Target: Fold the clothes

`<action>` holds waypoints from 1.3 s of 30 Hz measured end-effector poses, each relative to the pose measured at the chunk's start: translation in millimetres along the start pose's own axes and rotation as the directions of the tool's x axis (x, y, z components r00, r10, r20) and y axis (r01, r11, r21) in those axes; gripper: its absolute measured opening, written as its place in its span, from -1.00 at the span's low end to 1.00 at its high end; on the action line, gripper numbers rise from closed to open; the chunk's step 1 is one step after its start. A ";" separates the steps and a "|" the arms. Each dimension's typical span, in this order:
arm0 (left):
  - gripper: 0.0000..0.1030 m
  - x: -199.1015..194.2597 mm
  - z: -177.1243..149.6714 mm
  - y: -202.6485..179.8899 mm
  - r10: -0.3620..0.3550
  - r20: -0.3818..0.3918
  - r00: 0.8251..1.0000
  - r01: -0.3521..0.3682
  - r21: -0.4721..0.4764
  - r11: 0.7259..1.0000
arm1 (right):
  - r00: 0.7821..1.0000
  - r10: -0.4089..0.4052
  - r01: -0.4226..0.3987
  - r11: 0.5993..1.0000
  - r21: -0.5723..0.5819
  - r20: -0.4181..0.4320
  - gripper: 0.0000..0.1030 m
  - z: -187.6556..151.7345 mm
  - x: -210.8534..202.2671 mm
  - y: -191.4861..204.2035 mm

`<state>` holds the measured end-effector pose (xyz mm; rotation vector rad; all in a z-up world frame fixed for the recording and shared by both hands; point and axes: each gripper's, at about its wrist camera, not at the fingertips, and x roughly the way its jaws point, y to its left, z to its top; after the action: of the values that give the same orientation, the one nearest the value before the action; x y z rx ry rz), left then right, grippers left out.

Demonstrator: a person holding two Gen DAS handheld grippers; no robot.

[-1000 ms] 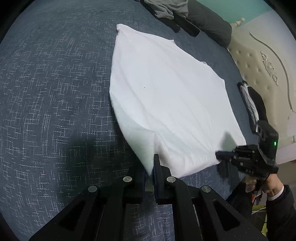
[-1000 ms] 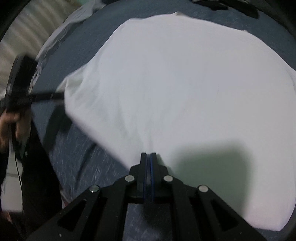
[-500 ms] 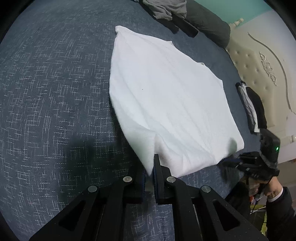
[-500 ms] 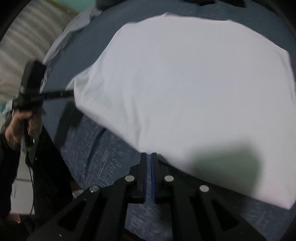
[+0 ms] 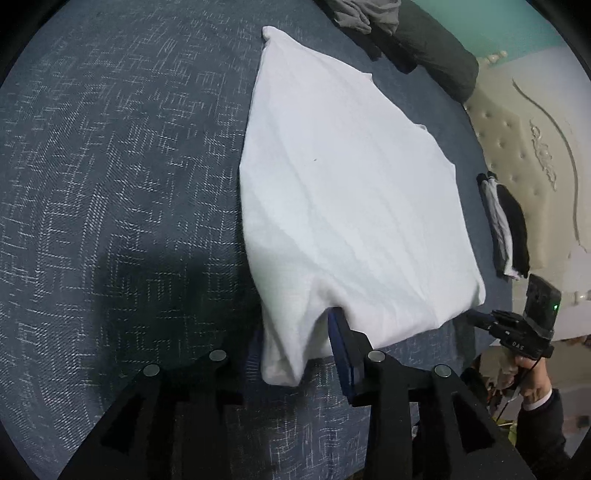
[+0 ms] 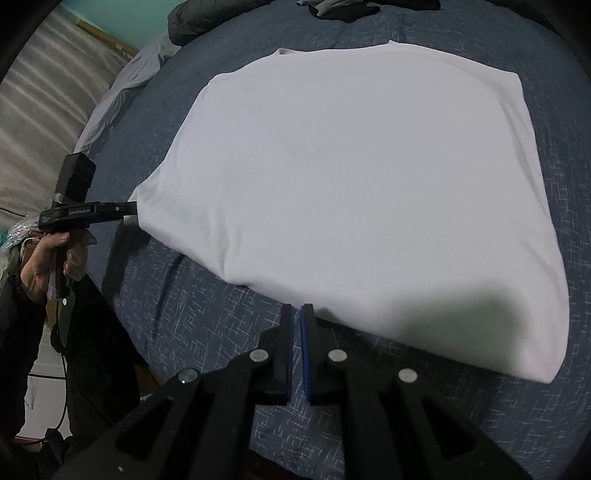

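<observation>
A white shirt (image 5: 351,206) lies folded and flat on the dark blue bedspread (image 5: 110,184). In the left wrist view my left gripper (image 5: 284,343) is open wide, and the shirt's near corner droops loose between its fingers. The right wrist view shows the same shirt (image 6: 369,184) with my right gripper (image 6: 296,314) just off its near edge, pads a narrow gap apart and nothing between them. That view also shows the left gripper (image 6: 129,214) side-on at the shirt's left corner. The right gripper (image 5: 476,317) sits by the shirt's right corner, held by a hand.
A dark pillow (image 5: 436,55) and a grey garment (image 5: 365,14) lie at the far end of the bed. Folded black and white clothes (image 5: 506,236) rest by the cream headboard (image 5: 535,147). A pale grey sheet (image 6: 125,85) hangs off the bed's far left side.
My left gripper has opened and let go of the shirt's corner, which now droops between the fingers. My right gripper let go earlier and has drawn back off the shirt's edge.
</observation>
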<state>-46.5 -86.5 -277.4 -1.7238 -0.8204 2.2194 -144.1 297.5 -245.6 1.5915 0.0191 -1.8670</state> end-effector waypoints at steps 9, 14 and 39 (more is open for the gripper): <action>-0.89 -4.3 2.2 -8.9 -0.006 0.039 0.999 0.004 0.037 0.999 | 0.999 0.006 -0.006 1.000 0.007 0.039 -0.91 0.2 -17.3 -10.2; -0.90 -25.9 12.0 -44.1 -0.035 0.084 0.996 0.027 0.093 0.995 | 0.997 0.003 -0.006 0.999 0.039 0.081 -0.91 -3.7 -35.5 -28.3; -0.87 162.9 -0.9 -364.1 0.021 -0.196 0.980 0.088 0.531 0.843 | 0.960 0.001 -0.082 0.958 0.276 0.281 -0.91 -69.9 -119.6 -159.3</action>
<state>-153.3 292.4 -213.1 -1.5821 -0.1454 1.9546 -158.5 506.7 -222.1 1.4808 -0.4235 -2.1173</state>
